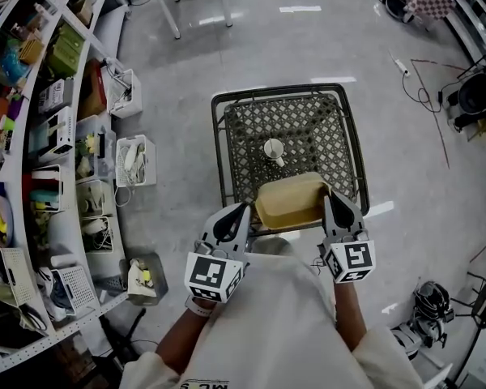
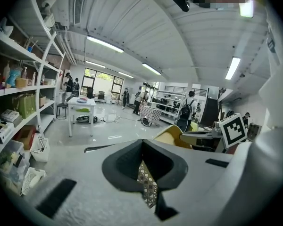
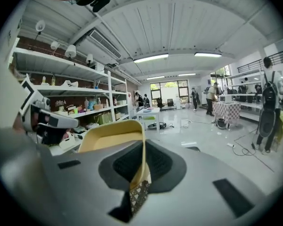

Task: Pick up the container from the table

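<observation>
Closest to the lens, a white shirt (image 1: 283,314) is seen from above, with a gripper carried out in front on each side. So, the right gripper (image 1: 330,203) is clamped on the right-hand wall of the yellow container (image 1: 290,201). In the right gripper view that thin yellow wall is pinched between the dark pads, and the jaws are kept apart by nothing more than the wall itself. The tub is shown open side up and a bit tilted, empty as far as can be made out. It is held up over the near rim of the table (image 1: 227,136) and looks to be clear of the woven lattice top.

The left gripper (image 1: 241,211) is parked just beside the container's left end; whether it's touched there can't be told from the head view. In the left gripper view its jaws are closed together with nothing caught between them, and only a sliver of lattice is visible through the slit lower down. The tub's yellow edge and the other gripper's marker cube (image 2: 233,130) are seen off to the right.

Further back on the table top, a small white object (image 1: 274,151) is left standing, well apart from the tub. Cluttered shelves (image 1: 32,136) are lined up along the left, and grey floor (image 1: 186,71) is spread all around.
</observation>
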`<state>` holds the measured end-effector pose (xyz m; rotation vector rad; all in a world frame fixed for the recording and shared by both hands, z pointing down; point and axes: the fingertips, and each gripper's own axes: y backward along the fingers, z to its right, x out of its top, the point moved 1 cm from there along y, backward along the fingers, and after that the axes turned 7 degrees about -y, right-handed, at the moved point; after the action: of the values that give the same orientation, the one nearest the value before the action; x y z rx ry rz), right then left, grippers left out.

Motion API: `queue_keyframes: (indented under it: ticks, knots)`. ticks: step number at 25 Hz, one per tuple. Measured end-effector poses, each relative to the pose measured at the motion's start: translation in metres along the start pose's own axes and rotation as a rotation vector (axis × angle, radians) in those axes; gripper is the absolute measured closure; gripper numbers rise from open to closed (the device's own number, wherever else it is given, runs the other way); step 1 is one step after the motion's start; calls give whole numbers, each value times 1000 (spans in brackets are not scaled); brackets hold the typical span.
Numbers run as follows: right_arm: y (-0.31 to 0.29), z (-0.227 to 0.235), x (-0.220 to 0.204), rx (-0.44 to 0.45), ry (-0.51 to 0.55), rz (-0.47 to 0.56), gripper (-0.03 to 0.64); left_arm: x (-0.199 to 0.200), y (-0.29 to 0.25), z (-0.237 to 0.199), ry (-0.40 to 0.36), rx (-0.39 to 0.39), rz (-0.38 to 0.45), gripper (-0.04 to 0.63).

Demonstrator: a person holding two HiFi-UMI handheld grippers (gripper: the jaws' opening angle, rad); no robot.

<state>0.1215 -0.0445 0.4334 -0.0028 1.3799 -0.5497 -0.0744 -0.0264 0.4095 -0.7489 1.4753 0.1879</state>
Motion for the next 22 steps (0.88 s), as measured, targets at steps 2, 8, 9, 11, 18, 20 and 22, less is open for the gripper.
queue_keyframes:
  ticks: [2,8,9,11,18,20,22]
  knots:
    - [5,-2,13,-7,5,34,588,3,3,-1,-2,6,9,572]
    - [25,-6,44,-34,13,122,588,11,10,-4,-9,22,35,572]
    - [28,-5,44,-46,8,131,588,11,11,-5,-9,25,37,572]
    - [33,-4,41,-69,-8,142,588,10,14,-7,-8,31,39,572]
    - [32,-10,26,-67,-33,126,588,10,17,-12,-7,50,44,572]
    - [32,-10,27,-63,-37,128,588,9,18,-12,-4,54,43,572]
    - [31,-11,31,-57,-31,131,588,10,17,-13,-3,55,43,572]
